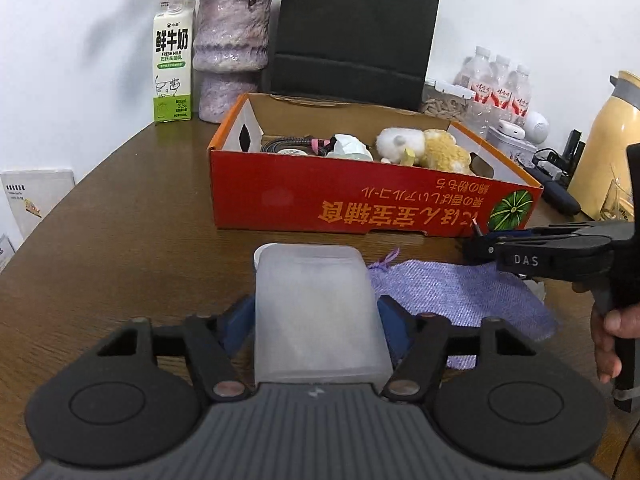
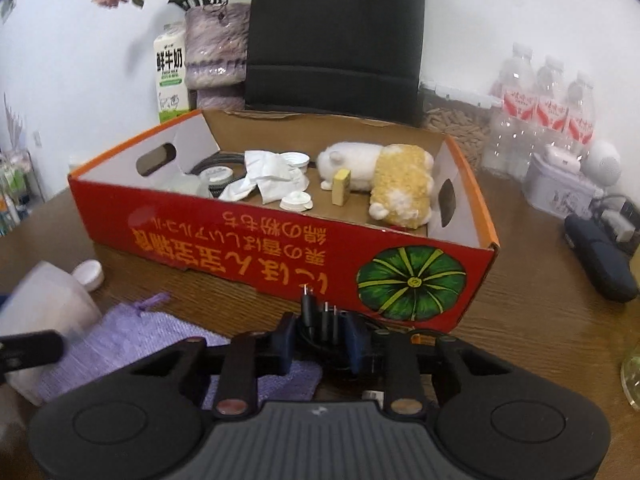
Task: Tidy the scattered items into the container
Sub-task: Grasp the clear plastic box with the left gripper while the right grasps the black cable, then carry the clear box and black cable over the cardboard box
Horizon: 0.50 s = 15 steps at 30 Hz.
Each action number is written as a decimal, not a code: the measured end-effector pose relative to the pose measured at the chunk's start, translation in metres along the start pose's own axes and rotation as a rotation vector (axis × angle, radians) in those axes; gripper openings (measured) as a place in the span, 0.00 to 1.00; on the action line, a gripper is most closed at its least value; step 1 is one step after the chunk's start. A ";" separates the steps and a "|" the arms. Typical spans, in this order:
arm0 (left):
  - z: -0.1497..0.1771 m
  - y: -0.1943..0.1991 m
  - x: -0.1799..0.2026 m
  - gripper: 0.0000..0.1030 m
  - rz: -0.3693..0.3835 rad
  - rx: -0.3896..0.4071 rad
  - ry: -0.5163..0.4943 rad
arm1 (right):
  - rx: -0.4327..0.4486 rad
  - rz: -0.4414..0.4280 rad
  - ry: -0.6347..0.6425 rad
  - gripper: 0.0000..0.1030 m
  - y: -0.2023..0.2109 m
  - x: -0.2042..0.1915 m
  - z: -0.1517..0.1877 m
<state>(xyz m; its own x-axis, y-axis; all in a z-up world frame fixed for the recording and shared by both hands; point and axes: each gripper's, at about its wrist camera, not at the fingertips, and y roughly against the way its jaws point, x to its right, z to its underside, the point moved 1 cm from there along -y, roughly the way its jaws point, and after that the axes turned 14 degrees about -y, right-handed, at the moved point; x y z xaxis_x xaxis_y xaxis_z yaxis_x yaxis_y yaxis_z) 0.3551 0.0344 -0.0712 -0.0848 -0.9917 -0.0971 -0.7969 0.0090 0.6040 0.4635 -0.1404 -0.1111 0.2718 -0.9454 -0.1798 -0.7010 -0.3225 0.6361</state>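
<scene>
Left wrist view: your left gripper (image 1: 316,320) straddles the translucent plastic box (image 1: 316,312), its long axis along the fingers; whether the pads press it you cannot tell. The red carton (image 1: 340,200) lies straight ahead, near the table's (image 1: 120,240) far edge. Your right gripper (image 2: 324,344) is clamped on a bundle of black cable plugs (image 2: 320,316), just short of the carton's near wall. Readable: "FRESH MILK" on the milk carton (image 1: 173,64), "DAS" on the right gripper.

White wall (image 1: 500,8) behind wooden table (image 1: 120,248) (dark-grained).
</scene>
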 end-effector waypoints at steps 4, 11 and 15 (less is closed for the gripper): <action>0.005 0.009 0.001 0.66 -0.018 0.014 -0.018 | 0.072 0.013 0.022 0.15 0.020 -0.006 -0.001; -0.001 0.063 0.002 0.66 -0.052 0.109 -0.017 | 0.196 -0.027 0.027 0.11 0.078 -0.017 -0.003; 0.002 0.099 0.007 0.66 -0.048 0.150 -0.014 | 0.230 -0.049 0.009 0.11 0.114 -0.021 0.006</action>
<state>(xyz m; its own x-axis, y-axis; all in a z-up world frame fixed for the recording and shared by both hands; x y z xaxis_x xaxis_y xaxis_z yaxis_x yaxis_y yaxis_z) 0.2743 0.0284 -0.0131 -0.0519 -0.9895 -0.1351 -0.8806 -0.0185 0.4735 0.3742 -0.1580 -0.0392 0.3143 -0.9284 -0.1983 -0.8182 -0.3708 0.4393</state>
